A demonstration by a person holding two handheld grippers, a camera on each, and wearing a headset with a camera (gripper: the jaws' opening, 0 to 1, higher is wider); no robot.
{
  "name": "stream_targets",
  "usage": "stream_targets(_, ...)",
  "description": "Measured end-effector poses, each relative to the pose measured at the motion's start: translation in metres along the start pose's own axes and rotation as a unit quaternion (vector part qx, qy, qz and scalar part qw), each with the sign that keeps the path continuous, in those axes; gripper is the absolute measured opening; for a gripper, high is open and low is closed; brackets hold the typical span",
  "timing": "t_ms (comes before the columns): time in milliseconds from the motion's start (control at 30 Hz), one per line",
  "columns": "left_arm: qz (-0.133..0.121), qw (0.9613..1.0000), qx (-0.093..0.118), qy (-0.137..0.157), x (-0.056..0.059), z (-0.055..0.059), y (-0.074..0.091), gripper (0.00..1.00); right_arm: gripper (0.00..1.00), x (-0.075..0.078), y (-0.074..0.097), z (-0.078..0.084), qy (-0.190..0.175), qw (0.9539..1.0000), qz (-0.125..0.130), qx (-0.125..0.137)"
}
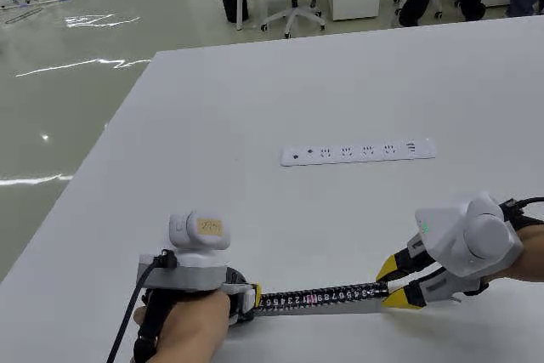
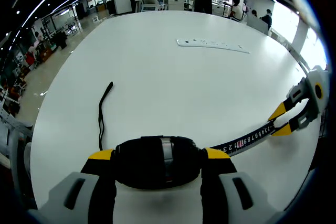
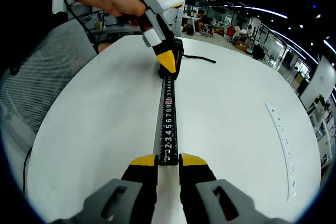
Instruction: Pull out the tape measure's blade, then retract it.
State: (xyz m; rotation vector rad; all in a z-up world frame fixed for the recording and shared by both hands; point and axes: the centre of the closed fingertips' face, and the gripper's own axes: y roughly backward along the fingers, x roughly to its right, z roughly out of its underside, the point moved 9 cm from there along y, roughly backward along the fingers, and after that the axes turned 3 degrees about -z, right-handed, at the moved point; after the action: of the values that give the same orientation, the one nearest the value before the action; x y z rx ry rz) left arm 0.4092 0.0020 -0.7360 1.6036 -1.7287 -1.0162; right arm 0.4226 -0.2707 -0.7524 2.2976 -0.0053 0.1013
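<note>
**Workbench holdings: tape measure, blade extended, one gripper at each end**

1. Wrist strap (image 2: 103,111). Thin black cord, lying loose on the white table (image 1: 340,82) at the far left of the left gripper view. It runs back towards the measure's body.

2. Left gripper (image 2: 160,154). Held in a hand (image 1: 191,329) at the near left edge of the table. Its yellow-tipped jaws stand wide apart and press both flanks of the tape measure (image 2: 157,163), clamping it between them.

3. Tape measure. Black, rounded case resting on the table at the near left, mostly covered by the left gripper in the head view. Its mouth faces right.

4. Blade (image 1: 319,297). Black with white numerals and one red mark partway along. It is drawn out of the case and runs in a straight line rightward, low over the table's near edge. In the right gripper view (image 3: 168,124) the numerals climb away from the jaws towards the case.

5. Power strip (image 1: 358,151). White, long and flat, lying mid-table, well apart from the blade and beyond it.

6. Right gripper (image 1: 393,282). At the near right of the table. Its yellow-tipped jaws are drawn nearly together and pinch the blade's free end between them, with the low numerals just beyond the tips.
</note>
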Motion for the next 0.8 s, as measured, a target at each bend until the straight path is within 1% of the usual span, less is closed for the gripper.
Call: stream_targets(800,0.001,1.0,0.0,-0.002,-0.0001,0.0008,-0.0001,0.61,0.15,0.0014,-0.0038,-0.005,0.006,1.0,-0.003,0.0)
